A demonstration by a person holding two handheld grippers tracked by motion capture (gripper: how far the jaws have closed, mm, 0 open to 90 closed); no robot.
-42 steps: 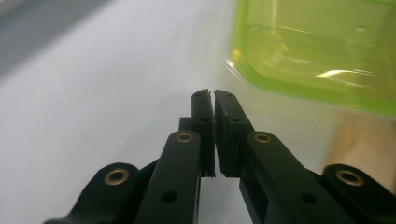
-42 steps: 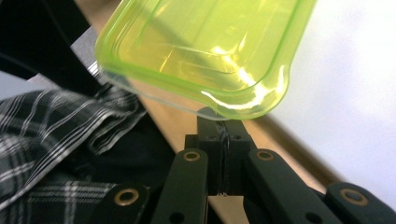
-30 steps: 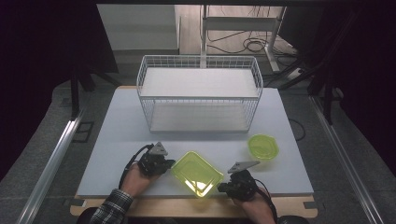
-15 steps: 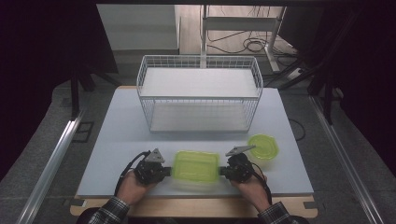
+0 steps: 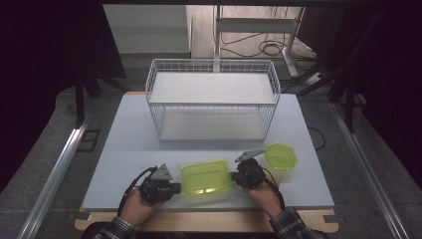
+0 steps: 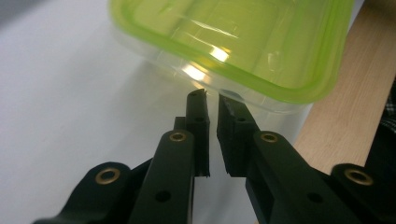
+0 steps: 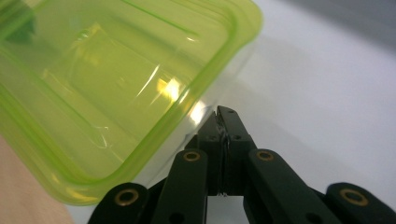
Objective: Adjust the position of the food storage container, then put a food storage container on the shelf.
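Note:
A clear rectangular container with a lime-green lid (image 5: 206, 179) lies flat near the table's front edge, square to it. My left gripper (image 5: 178, 188) is at its left end and my right gripper (image 5: 234, 178) at its right end. In the left gripper view the jaws (image 6: 212, 95) stand almost shut with a thin slit and nothing in it; they have just been opening slightly, tips at the container's clear wall (image 6: 243, 42). In the right gripper view the jaws (image 7: 219, 112) are pressed together, tips against the clear wall under the lid's corner (image 7: 107, 84).
A small round container with a green lid (image 5: 280, 157) sits just right of my right gripper. A white wire basket (image 5: 212, 103) stands at the back middle of the pale table (image 5: 124, 149). The wooden front edge (image 5: 209, 221) runs below the hands.
The rectangular container has turned from cornerwise to square with the table's edge. Both grippers have moved away from me, up alongside its two short ends.

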